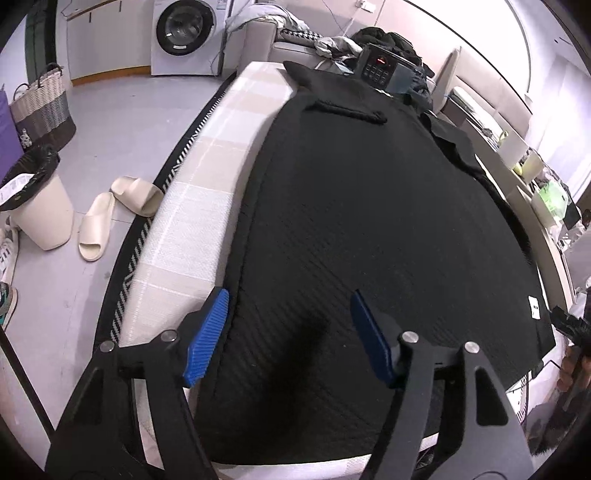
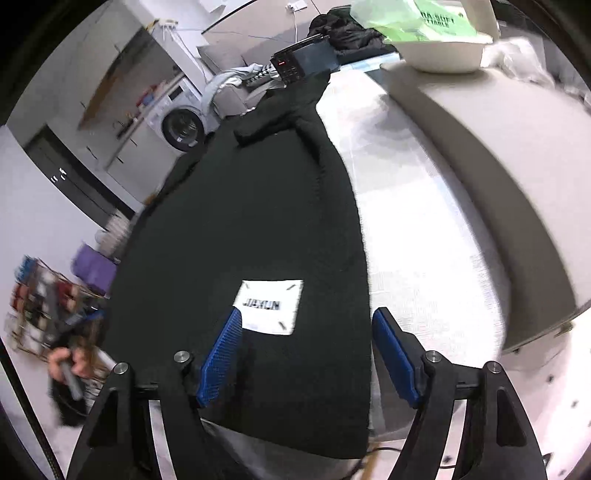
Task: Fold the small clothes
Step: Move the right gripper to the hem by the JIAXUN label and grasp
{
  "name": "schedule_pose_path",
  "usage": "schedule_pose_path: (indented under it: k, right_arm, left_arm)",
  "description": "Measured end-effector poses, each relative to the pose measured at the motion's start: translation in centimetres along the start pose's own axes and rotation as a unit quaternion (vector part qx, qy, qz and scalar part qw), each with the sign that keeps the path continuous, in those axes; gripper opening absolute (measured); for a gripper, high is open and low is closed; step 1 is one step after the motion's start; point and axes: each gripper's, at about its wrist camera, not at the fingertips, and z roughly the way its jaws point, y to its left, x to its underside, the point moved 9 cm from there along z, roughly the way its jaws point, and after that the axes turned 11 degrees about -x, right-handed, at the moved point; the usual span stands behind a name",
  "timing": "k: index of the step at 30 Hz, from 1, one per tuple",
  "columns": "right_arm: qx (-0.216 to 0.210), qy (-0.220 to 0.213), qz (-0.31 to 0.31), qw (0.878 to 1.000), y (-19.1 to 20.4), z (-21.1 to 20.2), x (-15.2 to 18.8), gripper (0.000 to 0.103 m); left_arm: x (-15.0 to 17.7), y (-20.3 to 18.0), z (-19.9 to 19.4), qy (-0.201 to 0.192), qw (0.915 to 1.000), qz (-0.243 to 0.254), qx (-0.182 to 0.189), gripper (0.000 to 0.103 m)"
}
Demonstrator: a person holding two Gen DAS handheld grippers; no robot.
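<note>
A black knitted garment (image 1: pixel 369 221) lies spread flat on a pale checked bed cover (image 1: pixel 207 206). My left gripper (image 1: pixel 290 299) hangs open over the garment's near left corner; its left blue pad (image 1: pixel 207 336) is above the garment's edge and the right one above the cloth. In the right wrist view the same black garment (image 2: pixel 240 206) carries a white label (image 2: pixel 271 306). My right gripper (image 2: pixel 307 315) stands open over the near right corner, with the garment's right edge between its fingers. Neither pair of pads presses on the cloth.
On the floor to the left are a washing machine (image 1: pixel 184 33), a woven basket (image 1: pixel 42 107), a lined bin (image 1: pixel 37 206) and pale slippers (image 1: pixel 110 210). A dark device with a red display (image 1: pixel 380 66) sits beyond the garment. A grey ledge (image 2: pixel 498 184) with a white bowl (image 2: pixel 443 55) runs along the right.
</note>
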Motion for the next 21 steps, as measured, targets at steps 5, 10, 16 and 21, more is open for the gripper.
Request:
schedule_pose_path:
  k: [5, 10, 16, 21]
  right_arm:
    - [-0.029, 0.004, 0.014, 0.999, 0.8, 0.6, -0.4, 0.067]
    - [-0.022, 0.024, 0.028, 0.999, 0.4, 0.1, 0.1, 0.067]
    - [-0.021, 0.039, 0.016, 0.999, 0.4, -0.4, 1.5, 0.066]
    - [0.004, 0.045, -0.013, 0.999, 0.6, -0.1, 1.9, 0.061]
  left_arm:
    - [0.2, -0.3, 0.2, 0.004, 1.0000, 0.006, 0.000, 0.066]
    - [0.7, -0.3, 0.0, 0.009, 0.9998, 0.018, -0.006, 0.066]
    - [1.2, 0.1, -0.2, 0.009, 0.9996, 0.022, -0.015, 0.066]
    - [1.2, 1.0, 0.1, 0.006, 0.9995, 0.010, -0.031, 0.066]
